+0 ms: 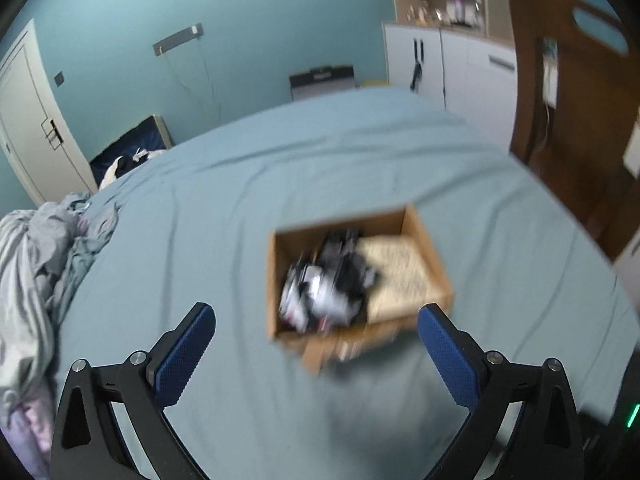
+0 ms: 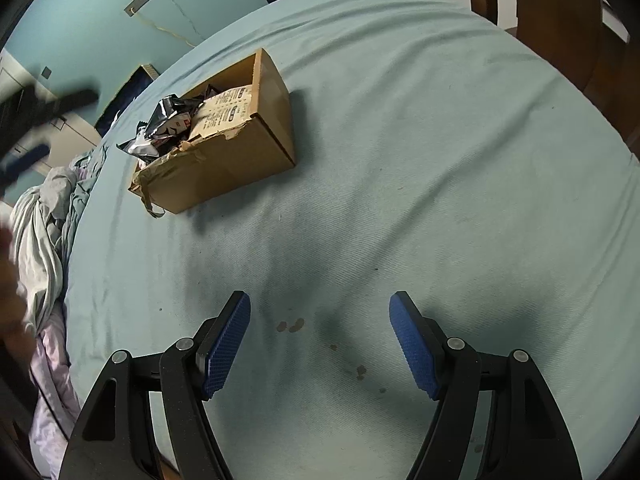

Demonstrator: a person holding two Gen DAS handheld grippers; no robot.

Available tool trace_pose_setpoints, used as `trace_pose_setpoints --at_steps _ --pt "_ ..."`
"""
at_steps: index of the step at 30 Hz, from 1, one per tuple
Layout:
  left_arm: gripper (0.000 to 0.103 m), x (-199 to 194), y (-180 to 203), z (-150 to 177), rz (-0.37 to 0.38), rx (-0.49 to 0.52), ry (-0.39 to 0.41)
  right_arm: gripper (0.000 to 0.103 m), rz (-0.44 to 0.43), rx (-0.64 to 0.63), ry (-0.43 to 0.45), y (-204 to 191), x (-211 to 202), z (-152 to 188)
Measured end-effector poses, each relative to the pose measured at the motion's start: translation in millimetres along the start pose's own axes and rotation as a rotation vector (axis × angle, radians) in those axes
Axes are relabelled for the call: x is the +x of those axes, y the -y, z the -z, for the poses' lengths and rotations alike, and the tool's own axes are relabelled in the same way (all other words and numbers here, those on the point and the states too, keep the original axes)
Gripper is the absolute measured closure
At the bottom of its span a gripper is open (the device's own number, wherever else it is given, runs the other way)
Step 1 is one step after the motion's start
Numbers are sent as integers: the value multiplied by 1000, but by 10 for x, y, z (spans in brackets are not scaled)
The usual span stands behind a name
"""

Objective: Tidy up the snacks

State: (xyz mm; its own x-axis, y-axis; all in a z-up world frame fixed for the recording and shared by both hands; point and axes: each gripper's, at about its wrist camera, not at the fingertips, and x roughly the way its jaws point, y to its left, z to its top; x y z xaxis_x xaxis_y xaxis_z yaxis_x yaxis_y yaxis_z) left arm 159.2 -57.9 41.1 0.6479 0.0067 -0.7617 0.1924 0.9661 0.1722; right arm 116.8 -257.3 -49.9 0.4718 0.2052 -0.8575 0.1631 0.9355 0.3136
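The work surface is a bed covered with a light blue-green sheet. A cardboard box stands on the sheet with its top open, well apart from the nearest edge of the bed and nearer the edge where bedding is piled. Inside the box lie several snack packets in black, silver and white foil, heaped against the box wall that faces the piled bedding; a printed cardboard flap lies folded down inside, beside the packets. The near rim of the box is torn and a loose strip hangs from one corner. In the left wrist view the same box and its packets appear blurred, directly ahead of the left gripper. The left gripper jaws stand wide apart with nothing between the blue pads; the gripper hangs above the sheet, short of the box and not touching it. The right gripper is also open, its blue pads spread with only bare sheet between them, and it hovers over a part of the bed with a few small dark stains, well apart from the box. A crumpled grey and lilac blanket lies at the edge of the bed. A wooden chair back stands beside the opposite edge, with white cabinets against the blue wall behind.
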Motion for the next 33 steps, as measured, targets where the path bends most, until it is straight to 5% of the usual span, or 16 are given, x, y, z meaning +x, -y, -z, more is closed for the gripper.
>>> trace_pose_setpoints --at_steps 12,21,33 --pt "0 -552 -206 1083 26 1 -46 32 74 -206 133 -254 -632 397" --pt "0 -472 -100 1171 37 16 -43 32 38 -300 273 -322 -879 708" --pt "0 -143 -224 1060 17 -81 -104 32 76 -451 251 -555 -423 415"
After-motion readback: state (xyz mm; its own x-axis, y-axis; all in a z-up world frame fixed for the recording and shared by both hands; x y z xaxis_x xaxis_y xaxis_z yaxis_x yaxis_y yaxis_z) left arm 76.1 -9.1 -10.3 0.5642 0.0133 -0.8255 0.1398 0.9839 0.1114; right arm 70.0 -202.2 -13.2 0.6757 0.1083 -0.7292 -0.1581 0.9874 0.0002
